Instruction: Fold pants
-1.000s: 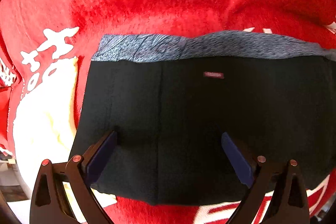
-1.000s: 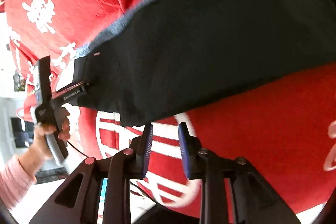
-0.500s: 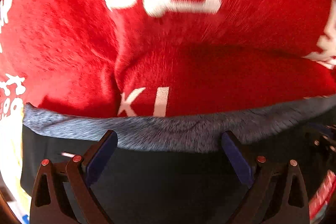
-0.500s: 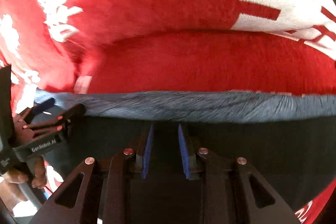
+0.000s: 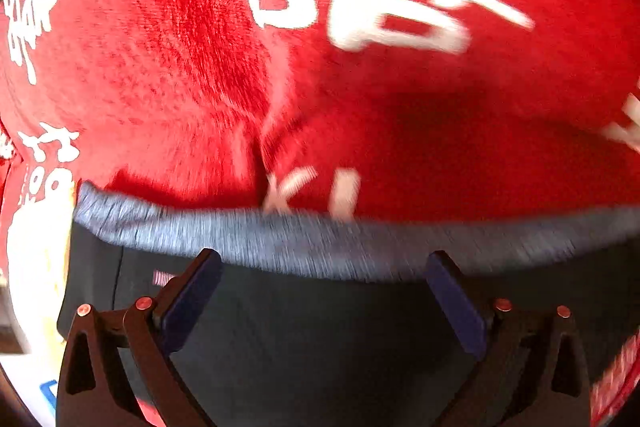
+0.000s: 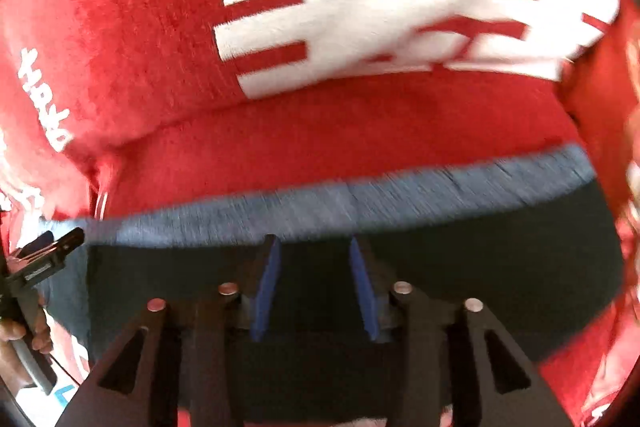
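Note:
The black pants [image 5: 320, 339] lie flat on a red blanket, with their grey waistband [image 5: 304, 239] along the far edge. My left gripper [image 5: 320, 263] is open wide, its blue pads over the black cloth just short of the waistband. In the right wrist view the same pants [image 6: 500, 267] and waistband [image 6: 360, 199] show. My right gripper [image 6: 314, 247] hangs over the black cloth near the waistband with its pads a small way apart and nothing between them. The left gripper [image 6: 52, 247] shows at the left edge of that view, held in a hand.
A red plush blanket [image 5: 168, 67] with white characters covers the surface under the pants. A large white and red block pattern [image 6: 360, 7] lies beyond the waistband in the right wrist view. A pale surface edge [image 5: 28, 379] shows at the lower left.
Both grippers have come forward over the pants to the waistband edge. The right gripper's pads have opened a little. The pants have not moved.

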A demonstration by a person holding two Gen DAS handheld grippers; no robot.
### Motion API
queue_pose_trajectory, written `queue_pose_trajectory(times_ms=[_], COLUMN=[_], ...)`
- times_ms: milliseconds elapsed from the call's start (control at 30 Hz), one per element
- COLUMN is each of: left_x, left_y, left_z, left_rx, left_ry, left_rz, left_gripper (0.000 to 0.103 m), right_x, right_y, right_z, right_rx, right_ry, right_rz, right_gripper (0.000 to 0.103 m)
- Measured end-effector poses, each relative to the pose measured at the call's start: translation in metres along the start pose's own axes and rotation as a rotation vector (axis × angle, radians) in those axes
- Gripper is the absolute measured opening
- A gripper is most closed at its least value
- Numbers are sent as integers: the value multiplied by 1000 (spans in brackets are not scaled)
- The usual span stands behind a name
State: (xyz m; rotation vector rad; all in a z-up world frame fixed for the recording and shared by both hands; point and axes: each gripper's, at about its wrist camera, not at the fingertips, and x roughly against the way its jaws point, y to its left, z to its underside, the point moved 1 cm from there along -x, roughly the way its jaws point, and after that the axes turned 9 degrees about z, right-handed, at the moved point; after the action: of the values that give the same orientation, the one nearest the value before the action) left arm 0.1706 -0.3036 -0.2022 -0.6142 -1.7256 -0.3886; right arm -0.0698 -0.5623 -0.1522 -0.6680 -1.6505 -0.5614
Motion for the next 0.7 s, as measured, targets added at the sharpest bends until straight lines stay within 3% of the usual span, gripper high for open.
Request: queue_pose_trajectory(times_ms=[100, 233, 300, 367, 567, 700], left_x=[13, -5, -13, -14, -6, -1], left_y=[-20, -36, -27, -23, -47, -55], left_z=[36, 80, 84, 83, 79, 75], left_rx=[-47, -73, 15, 56, -16, 2], left_ry=[36, 103, 66, 83, 92, 105], left_rz=[30, -28, 13, 28, -78, -106], left_gripper=[103, 103, 103, 103, 103, 103], right_x=[15, 6, 5, 10, 22, 23], right_y=[-12, -45, -57, -58, -54, -58], right_z=[31, 57, 66, 67, 86, 105], right_rx=[6, -68, -108, -96, -160, -184], right_ry=[-2, 48, 29, 22, 53, 87], right_rz=[54, 97, 63, 78, 26, -5], right_gripper=[41, 41, 40, 40, 45, 48])
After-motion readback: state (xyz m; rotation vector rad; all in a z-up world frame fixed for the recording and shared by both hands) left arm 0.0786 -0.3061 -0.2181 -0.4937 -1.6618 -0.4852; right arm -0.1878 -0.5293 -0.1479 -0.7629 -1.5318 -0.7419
